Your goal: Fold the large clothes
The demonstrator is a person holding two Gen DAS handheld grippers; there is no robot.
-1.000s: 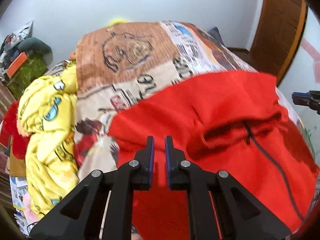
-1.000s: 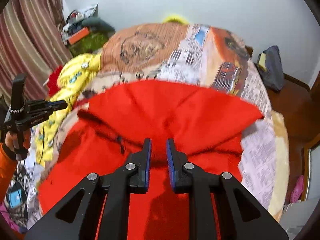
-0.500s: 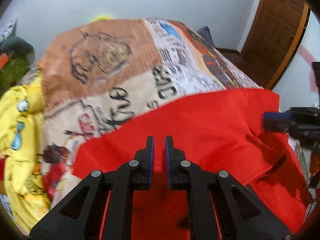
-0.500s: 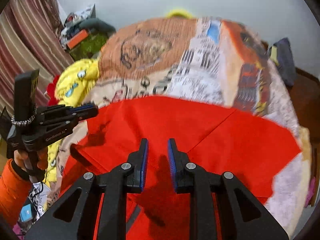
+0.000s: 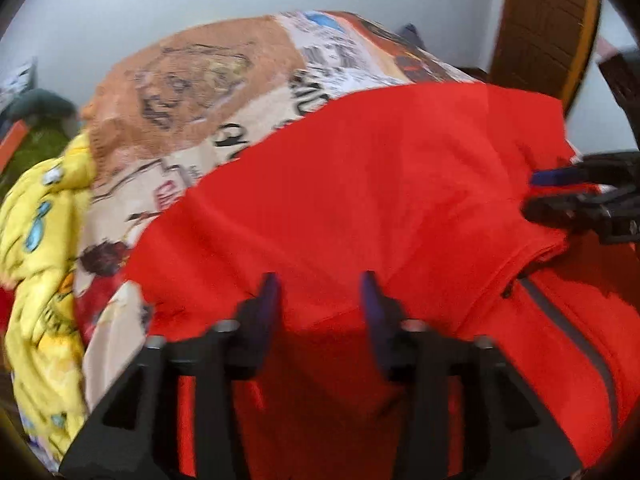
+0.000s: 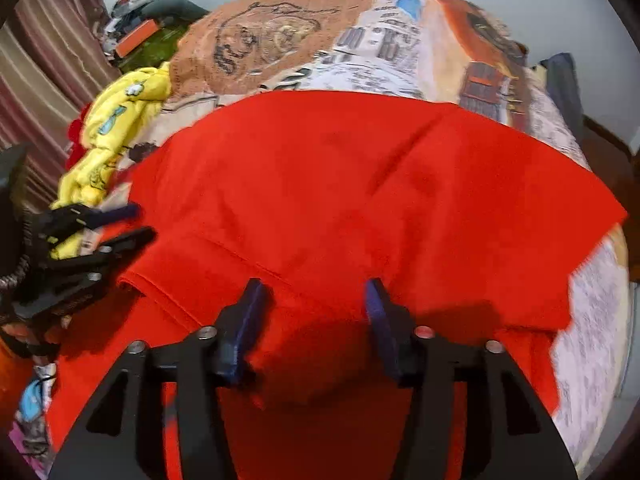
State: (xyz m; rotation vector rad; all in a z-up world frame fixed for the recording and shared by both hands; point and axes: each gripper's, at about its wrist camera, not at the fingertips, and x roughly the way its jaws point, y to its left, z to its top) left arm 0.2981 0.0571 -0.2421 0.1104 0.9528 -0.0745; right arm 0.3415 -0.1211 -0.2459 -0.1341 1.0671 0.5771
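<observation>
A large red garment (image 5: 360,184) with a grey zip (image 5: 568,332) lies folded over on the bed. Its folded top layer (image 6: 360,184) is spread flat, and its near edge runs just ahead of both grippers. My left gripper (image 5: 320,284) hovers over the left part of that edge; its jaws are opening, with red cloth below the gap and the pads off it. My right gripper (image 6: 314,286) stands the same way over the right part, jaws opening and gripping nothing. Each gripper shows in the other's view: the right gripper (image 5: 532,194) and the left gripper (image 6: 136,224).
A printed bedspread (image 6: 300,40) covers the bed beyond the garment. A yellow cartoon-print cloth (image 5: 44,240) is bunched along the left side. A wooden door (image 5: 540,28) stands at the far right, a striped curtain (image 6: 40,80) and clutter at the far left, and a dark bag (image 6: 560,80) by the wall.
Both grippers were shut on the red garment and have come down toward the bed. Their jaws now stand apart, and the carried layer lies flat over the garment.
</observation>
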